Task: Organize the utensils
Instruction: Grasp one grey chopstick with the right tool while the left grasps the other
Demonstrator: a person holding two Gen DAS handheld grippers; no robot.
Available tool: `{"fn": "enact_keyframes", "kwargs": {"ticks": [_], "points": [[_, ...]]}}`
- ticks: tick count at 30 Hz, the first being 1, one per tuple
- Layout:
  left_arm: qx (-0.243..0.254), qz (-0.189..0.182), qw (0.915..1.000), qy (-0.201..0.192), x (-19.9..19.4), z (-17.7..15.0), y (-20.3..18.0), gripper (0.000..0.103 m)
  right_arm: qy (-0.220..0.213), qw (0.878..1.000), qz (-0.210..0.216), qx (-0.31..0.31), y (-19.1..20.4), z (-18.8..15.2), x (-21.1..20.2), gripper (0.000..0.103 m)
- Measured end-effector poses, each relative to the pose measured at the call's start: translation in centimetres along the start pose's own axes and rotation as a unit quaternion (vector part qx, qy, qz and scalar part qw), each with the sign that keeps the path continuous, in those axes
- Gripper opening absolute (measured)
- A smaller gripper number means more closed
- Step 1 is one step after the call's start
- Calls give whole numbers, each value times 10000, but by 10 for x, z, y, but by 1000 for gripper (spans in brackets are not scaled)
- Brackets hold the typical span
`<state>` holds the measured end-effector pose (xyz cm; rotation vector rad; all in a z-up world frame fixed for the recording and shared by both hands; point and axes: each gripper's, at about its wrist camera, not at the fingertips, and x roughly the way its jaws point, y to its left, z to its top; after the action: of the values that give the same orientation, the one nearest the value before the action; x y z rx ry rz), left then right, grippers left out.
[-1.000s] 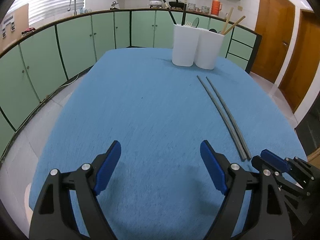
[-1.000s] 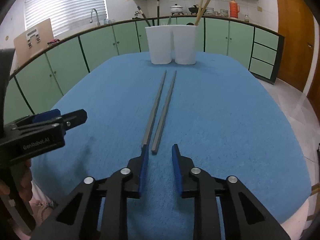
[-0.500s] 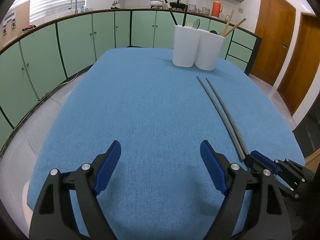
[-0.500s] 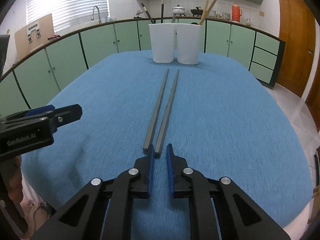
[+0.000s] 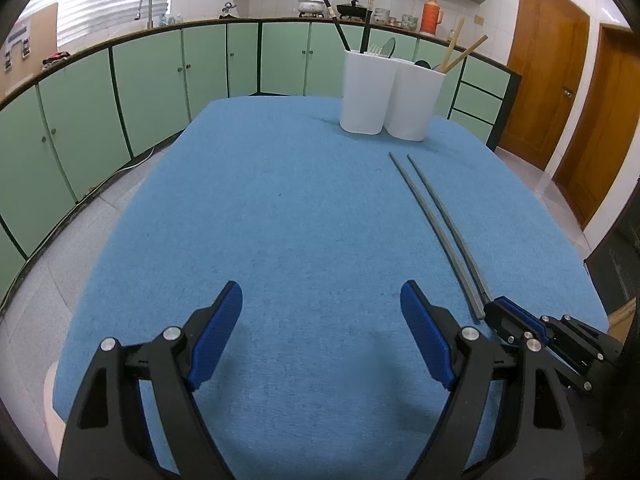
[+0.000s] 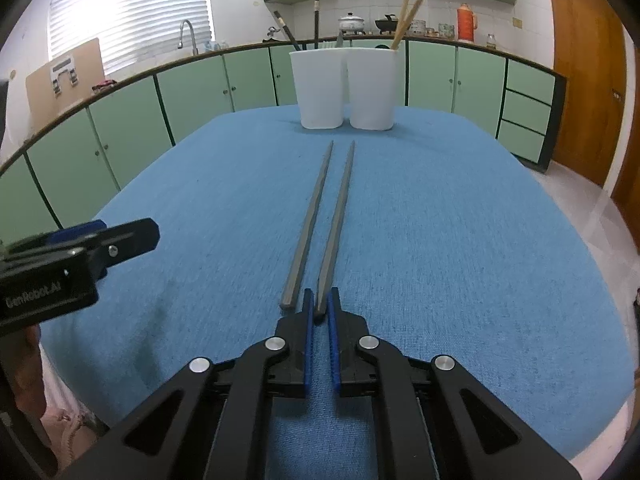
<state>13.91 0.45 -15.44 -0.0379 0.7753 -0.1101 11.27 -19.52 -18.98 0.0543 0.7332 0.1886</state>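
Our right gripper (image 6: 318, 304) pinches the right grey chopstick's (image 6: 337, 216) near end; our left gripper (image 5: 322, 312) hangs wide, holding nothing.

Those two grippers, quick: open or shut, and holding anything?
Left gripper: open, holding nothing.
Right gripper: shut on the near end of the right-hand grey chopstick.
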Motion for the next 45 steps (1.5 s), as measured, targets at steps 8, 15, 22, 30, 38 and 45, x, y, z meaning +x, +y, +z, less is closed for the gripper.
{"fn": "enact_keyframes", "kwargs": {"ticks": [8,15,22,30,38,45], "points": [[93,-210,9997,17,-3,0,-17,77,-69,9989,-187,416,-23,4,-8,5],[252,-585,9979,137,1,-4,-50,73,-200,9969,-357,669,-44,6,-16,5],[457,-651,9964,306,12,-12,-72,59,-256,9961,-331,772,-55,8,-21,5],[445,-642,9959,452,22,-14,-79,57,-283,9954,-380,833,-65,10,-24,5],[431,-588,9957,566,31,-16,-87,44,-309,9946,-394,912,-75,9,-27,5],[464,-631,9952,581,33,-17,-93,8,-343,9946,-403,895,-78,10,-29,5]]}}
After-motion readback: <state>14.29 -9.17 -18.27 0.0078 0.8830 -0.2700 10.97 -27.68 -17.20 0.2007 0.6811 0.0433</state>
